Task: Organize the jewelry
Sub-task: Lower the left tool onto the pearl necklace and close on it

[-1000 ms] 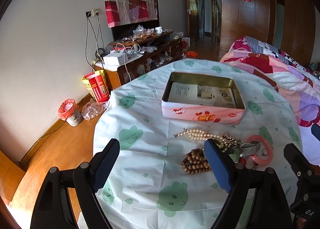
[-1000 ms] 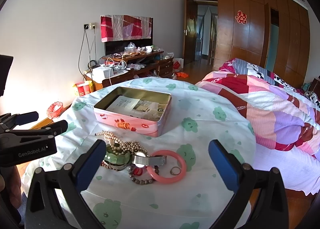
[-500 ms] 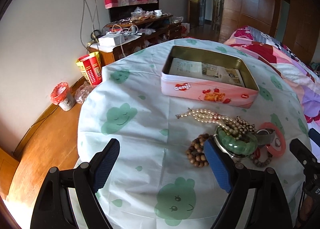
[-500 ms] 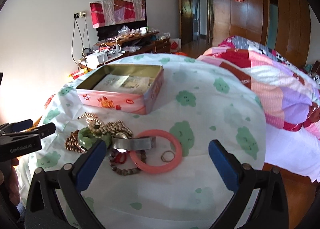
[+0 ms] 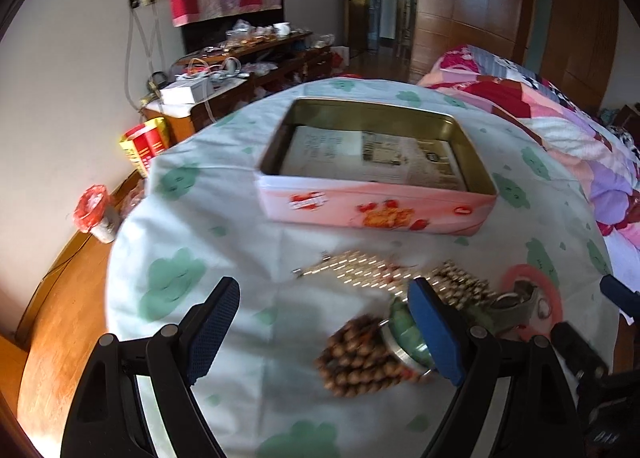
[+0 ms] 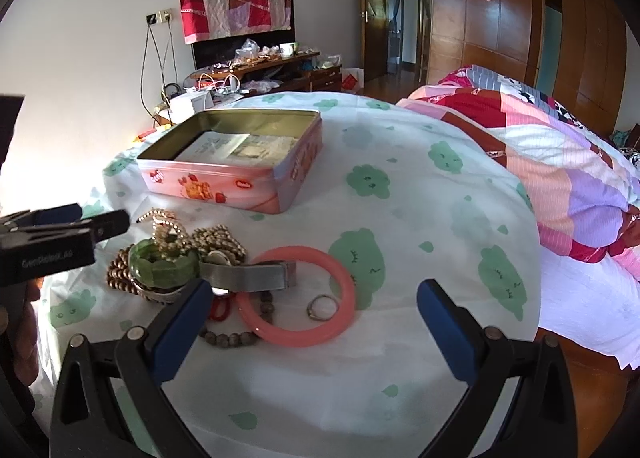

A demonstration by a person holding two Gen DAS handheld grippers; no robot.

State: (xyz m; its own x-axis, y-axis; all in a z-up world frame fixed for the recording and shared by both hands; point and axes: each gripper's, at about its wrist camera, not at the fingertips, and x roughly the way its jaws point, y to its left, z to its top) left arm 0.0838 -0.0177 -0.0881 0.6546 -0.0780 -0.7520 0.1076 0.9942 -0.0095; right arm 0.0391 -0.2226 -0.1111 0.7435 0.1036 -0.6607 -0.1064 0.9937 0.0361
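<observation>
A pile of jewelry lies on the cloth-covered round table (image 6: 420, 185): a pink bangle (image 6: 298, 296), a small ring (image 6: 322, 306) inside it, a metal watch (image 6: 248, 278), a green bracelet (image 6: 164, 268), pearl strands (image 5: 360, 272) and a brown wooden bead bracelet (image 5: 358, 360). An open pink tin (image 6: 240, 161) lined with paper stands behind them; it also shows in the left wrist view (image 5: 376, 173). My right gripper (image 6: 314, 320) is open around the pink bangle, just above it. My left gripper (image 5: 326, 334) is open, low over the wooden beads.
A quilted bed (image 6: 560, 161) lies to the right of the table. A cluttered wooden cabinet (image 6: 256, 65) stands against the far wall. A red-lined bin (image 5: 94, 213) and a yellow-red bag (image 5: 144, 145) sit on the wooden floor at left.
Both grippers have moved forward and down toward the jewelry pile. The left wrist view is blurred by motion. Nothing has been picked up.
</observation>
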